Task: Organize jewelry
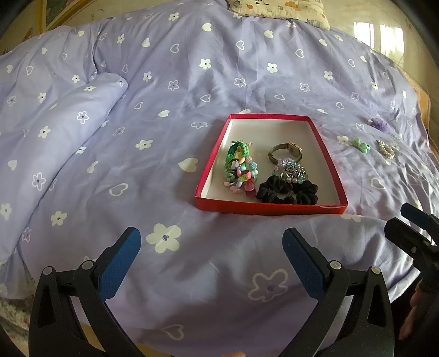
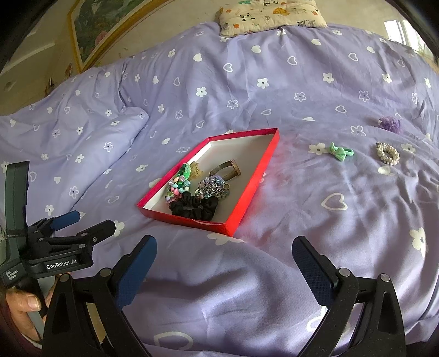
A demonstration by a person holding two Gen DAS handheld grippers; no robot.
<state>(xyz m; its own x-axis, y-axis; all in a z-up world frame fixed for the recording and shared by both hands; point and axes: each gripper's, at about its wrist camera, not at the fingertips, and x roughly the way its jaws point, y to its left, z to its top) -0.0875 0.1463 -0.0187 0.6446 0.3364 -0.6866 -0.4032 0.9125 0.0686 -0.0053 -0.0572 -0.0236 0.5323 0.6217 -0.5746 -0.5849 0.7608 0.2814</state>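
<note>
A red shallow box (image 1: 204,180) (image 2: 247,189) lies on the purple bedspread. It holds a black scrunchie (image 1: 288,192) (image 2: 194,209), a bronze watch (image 1: 285,152) (image 2: 227,169), a sequin piece (image 1: 292,171) (image 2: 211,188) and colourful bead bracelets (image 1: 238,167) (image 2: 178,185). On the bedspread right of the box lie a green bow hair tie (image 1: 362,145) (image 2: 340,151), a pearl ring piece (image 1: 385,148) (image 2: 387,153) and a purple scrunchie (image 1: 379,124) (image 2: 389,123). My left gripper (image 1: 211,255) (image 2: 82,222) is open and empty, near of the box. My right gripper (image 2: 223,262) (image 1: 403,219) is open and empty.
A folded ridge of duvet (image 1: 82,115) rises at the left. A patterned pillow (image 2: 271,16) lies at the far end of the bed. A framed picture (image 2: 90,27) leans at the back left. The bed edge falls away just below my grippers.
</note>
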